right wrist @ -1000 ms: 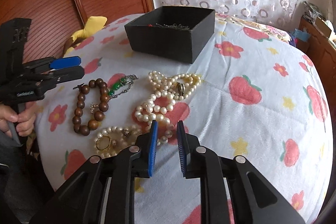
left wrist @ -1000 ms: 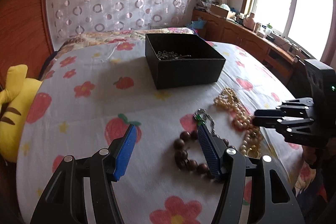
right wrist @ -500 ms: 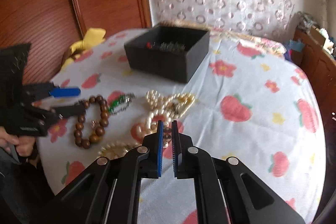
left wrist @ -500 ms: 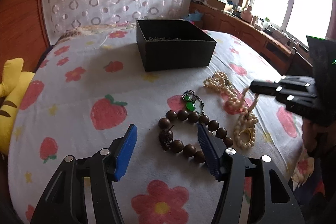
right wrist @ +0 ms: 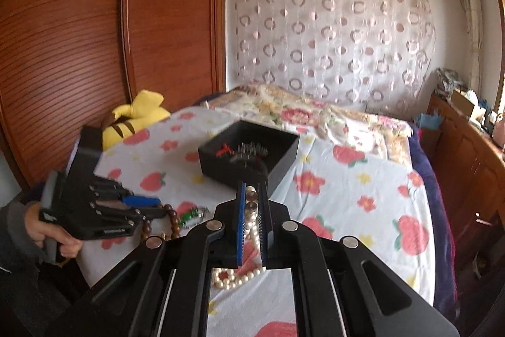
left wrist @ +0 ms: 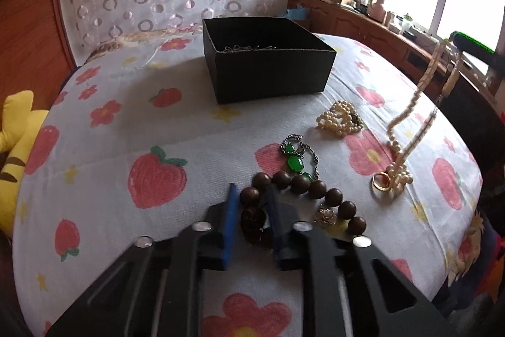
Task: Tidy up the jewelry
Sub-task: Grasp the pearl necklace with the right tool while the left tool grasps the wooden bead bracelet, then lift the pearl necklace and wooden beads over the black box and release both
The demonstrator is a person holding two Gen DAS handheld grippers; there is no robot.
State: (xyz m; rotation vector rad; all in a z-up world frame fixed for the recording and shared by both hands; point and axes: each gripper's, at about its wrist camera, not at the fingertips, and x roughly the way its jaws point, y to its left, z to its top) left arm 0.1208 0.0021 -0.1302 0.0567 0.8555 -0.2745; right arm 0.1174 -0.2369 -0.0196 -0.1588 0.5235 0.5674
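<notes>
Black cardboard formed the open box, which stood on the strawberry-print bedspread with chain pieces lying on its floor. The left gripper was lowered to the bedspread with its blue pads narrowed around one end of the wooden bead bracelet; whether the pads actually pressed the beads could not be determined. A green-stone chain touched the bracelet's far side. A small heap of pearls lay near the box, apart from the bracelet. The right gripper was raised above the bedspread, its pads clamped on a pearl necklace. The necklace hung down in two strands, and its lower end rested on the bedspread beside a gold ring. A yellow plush toy lay at the bed's edge.
</notes>
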